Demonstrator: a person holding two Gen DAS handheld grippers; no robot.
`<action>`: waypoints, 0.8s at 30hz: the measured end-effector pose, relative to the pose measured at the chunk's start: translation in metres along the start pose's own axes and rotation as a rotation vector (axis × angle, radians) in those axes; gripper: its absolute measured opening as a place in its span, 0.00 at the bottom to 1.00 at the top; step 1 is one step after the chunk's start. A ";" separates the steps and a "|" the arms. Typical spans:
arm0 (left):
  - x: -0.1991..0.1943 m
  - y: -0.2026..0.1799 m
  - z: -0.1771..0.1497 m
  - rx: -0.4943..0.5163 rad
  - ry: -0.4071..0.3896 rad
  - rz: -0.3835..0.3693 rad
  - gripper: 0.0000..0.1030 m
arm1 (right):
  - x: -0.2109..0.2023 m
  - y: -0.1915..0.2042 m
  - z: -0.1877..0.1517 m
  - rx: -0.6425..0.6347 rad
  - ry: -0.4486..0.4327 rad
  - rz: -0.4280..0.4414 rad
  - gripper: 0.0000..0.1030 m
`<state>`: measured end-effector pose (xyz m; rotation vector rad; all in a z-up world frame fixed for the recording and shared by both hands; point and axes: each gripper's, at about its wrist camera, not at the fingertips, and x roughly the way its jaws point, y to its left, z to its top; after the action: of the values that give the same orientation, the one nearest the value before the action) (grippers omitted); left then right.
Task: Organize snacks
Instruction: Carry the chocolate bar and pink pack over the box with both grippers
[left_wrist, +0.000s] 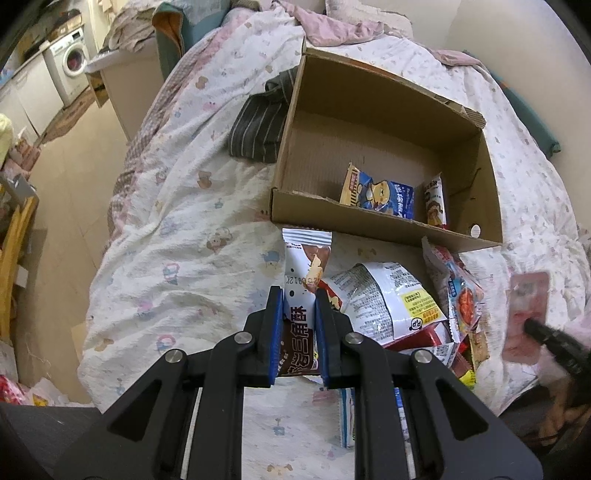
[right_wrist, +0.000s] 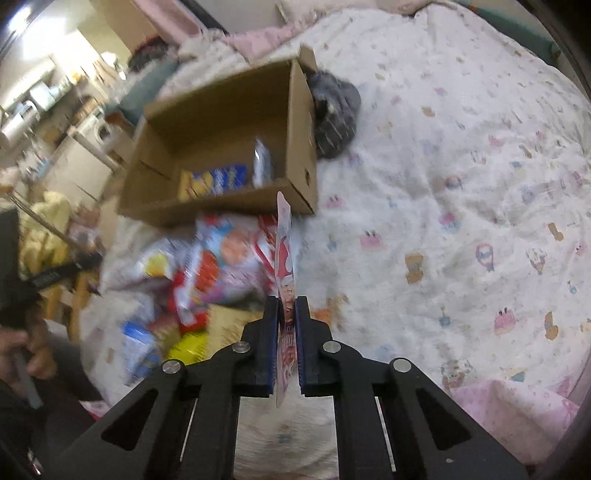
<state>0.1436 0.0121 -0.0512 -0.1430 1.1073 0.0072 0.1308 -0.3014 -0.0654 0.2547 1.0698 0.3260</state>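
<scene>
The left tongs (left_wrist: 298, 295) are squeezed on a brown and white snack packet (left_wrist: 304, 273). The packet stands up between the two blue pads and pokes out past the tips. The left tongs point forward and a bit down at the bed (left_wrist: 177, 236), just in front of the cardboard box (left_wrist: 369, 221).

The right tongs (right_wrist: 286, 301) are squeezed on a thin pink snack packet (right_wrist: 285, 254). From the right wrist view the packet is seen edge-on, so it looks like a flat strip sticking out past the tips. Its far end reaches the near wall of the box. In the left wrist view the same pink packet shows blurry at the right edge, held up over the bed.

The box sits open on the bed. Inside it lie a blue and yellow snack packet (left_wrist: 376, 194) and a small packet with a cartoon face (left_wrist: 435, 201), side by side near the front wall.

A pile of snack packets (left_wrist: 406, 306) lies on the bed just in front of the box, between the two tongs. A dark striped cloth (left_wrist: 258, 125) lies beside the far left side of the box, touching it.
</scene>
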 end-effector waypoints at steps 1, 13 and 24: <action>-0.002 -0.001 0.000 0.007 -0.006 0.003 0.13 | -0.004 0.001 0.002 0.002 -0.018 0.011 0.08; -0.036 -0.017 0.042 0.096 -0.069 -0.001 0.13 | -0.014 0.019 0.047 0.017 -0.106 0.072 0.08; -0.022 -0.052 0.096 0.200 -0.133 -0.010 0.13 | 0.009 0.045 0.109 -0.008 -0.135 0.056 0.08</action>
<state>0.2236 -0.0262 0.0166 0.0311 0.9689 -0.1010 0.2249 -0.2616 -0.0066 0.2953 0.9290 0.3582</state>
